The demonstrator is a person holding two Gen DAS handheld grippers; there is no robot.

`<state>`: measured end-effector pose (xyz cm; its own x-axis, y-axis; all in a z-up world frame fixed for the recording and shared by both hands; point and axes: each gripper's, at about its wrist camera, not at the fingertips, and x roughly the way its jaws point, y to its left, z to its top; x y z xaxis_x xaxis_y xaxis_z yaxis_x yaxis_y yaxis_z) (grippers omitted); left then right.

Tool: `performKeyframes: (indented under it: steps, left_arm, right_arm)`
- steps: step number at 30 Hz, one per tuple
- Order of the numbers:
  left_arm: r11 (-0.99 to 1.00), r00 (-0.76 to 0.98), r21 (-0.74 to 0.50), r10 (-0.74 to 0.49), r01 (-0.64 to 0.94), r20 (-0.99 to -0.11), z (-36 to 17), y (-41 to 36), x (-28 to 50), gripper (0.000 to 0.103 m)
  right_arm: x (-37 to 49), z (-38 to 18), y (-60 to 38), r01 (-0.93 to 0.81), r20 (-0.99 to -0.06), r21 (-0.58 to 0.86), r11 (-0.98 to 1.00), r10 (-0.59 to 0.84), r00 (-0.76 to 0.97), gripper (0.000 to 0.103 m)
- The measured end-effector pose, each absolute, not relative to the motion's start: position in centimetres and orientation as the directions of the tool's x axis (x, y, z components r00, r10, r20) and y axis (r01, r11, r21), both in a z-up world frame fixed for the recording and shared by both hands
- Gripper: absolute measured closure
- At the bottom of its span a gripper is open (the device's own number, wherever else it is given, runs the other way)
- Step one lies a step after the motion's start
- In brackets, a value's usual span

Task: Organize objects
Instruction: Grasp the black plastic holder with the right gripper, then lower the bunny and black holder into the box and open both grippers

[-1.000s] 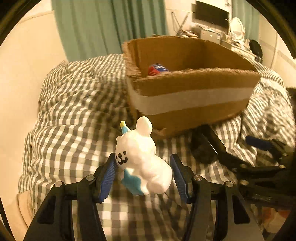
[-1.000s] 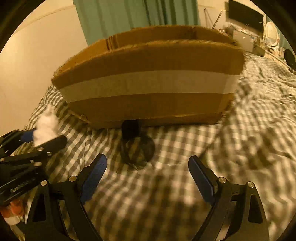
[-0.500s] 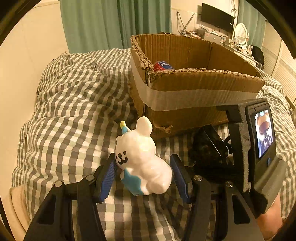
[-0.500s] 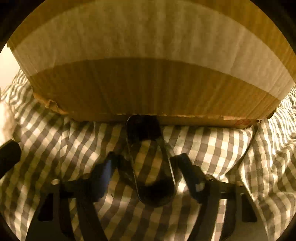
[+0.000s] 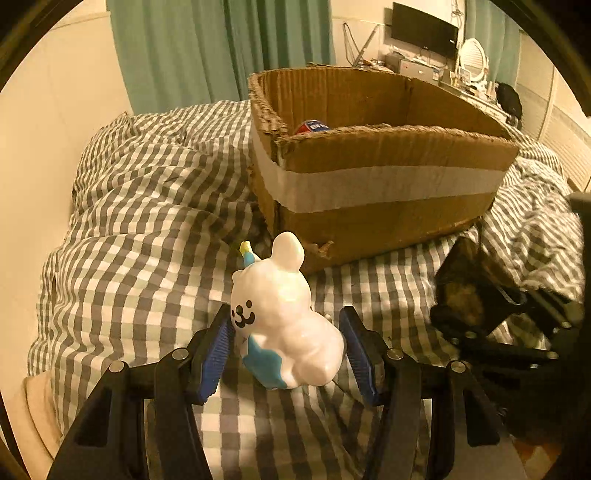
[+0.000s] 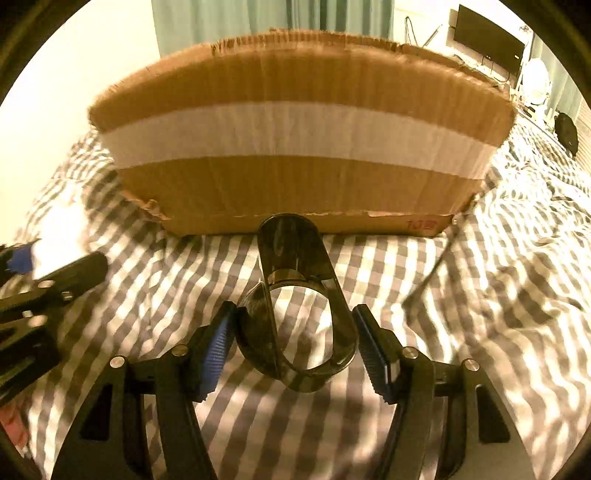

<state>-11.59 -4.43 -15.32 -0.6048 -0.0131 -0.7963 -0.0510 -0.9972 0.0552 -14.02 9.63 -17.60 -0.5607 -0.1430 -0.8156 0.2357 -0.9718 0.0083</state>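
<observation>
My left gripper (image 5: 286, 345) is shut on a white bear figurine (image 5: 282, 317) with a blue patch and a small yellow-tipped horn, above the checked bedcover. My right gripper (image 6: 295, 343) is shut on a dark see-through plastic object (image 6: 295, 295) with a round open end, just in front of the cardboard box (image 6: 295, 129). In the left wrist view the box (image 5: 384, 184) stands ahead and right of the figurine, with a red and blue item (image 5: 312, 126) inside. The right gripper and its dark object (image 5: 465, 291) show at the right there.
A grey-and-white checked bedcover (image 5: 147, 221) lies under everything. A cream wall is at the left and green curtains (image 5: 221, 48) hang behind. A shelf with a TV (image 5: 424, 26) and a round mirror stands at the far right.
My right gripper came in around the dark plastic object and shut on it, then drew back slightly from the box. My left gripper kept its hold on the figurine.
</observation>
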Motion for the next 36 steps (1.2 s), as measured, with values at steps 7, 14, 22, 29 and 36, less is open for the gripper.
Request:
performKeyframes:
  steps: [7, 14, 22, 29, 36]
  left_arm:
    - [-0.995, -0.615, 0.050, 0.014, -0.086, -0.789, -14.4, -3.5, -10.2, 0.044]
    - [-0.995, -0.627, 0.043, 0.021, -0.088, -0.779, -13.3, -3.5, -9.0, 0.044]
    - [-0.995, -0.651, 0.024, 0.047, -0.100, -0.757, -11.1, -3.1, -8.4, 0.044]
    - [-0.995, -0.711, -0.025, 0.085, -0.095, -0.698, -6.4, -3.1, -9.5, 0.044]
    - [-0.991, -0.744, -0.039, 0.122, -0.128, -0.657, -2.1, -1.7, -13.3, 0.044]
  right_arm:
    - [-10.2, -15.0, 11.2, 0.270, -0.788, -0.052, -0.962, -0.127, -0.603, 0.040]
    - [-8.1, -11.3, 13.5, 0.255, -0.745, -0.025, -0.967, -0.152, -0.650, 0.040]
    - [-7.0, -8.2, 14.0, 0.278, -0.704, -0.016, -0.961, -0.186, -0.685, 0.040]
    - [-8.0, -5.0, 14.4, 0.294, -0.664, -0.020, -0.956, -0.207, -0.718, 0.040]
    - [-11.7, -0.5, 14.5, 0.302, -0.610, -0.040, -0.952, -0.216, -0.762, 0.040]
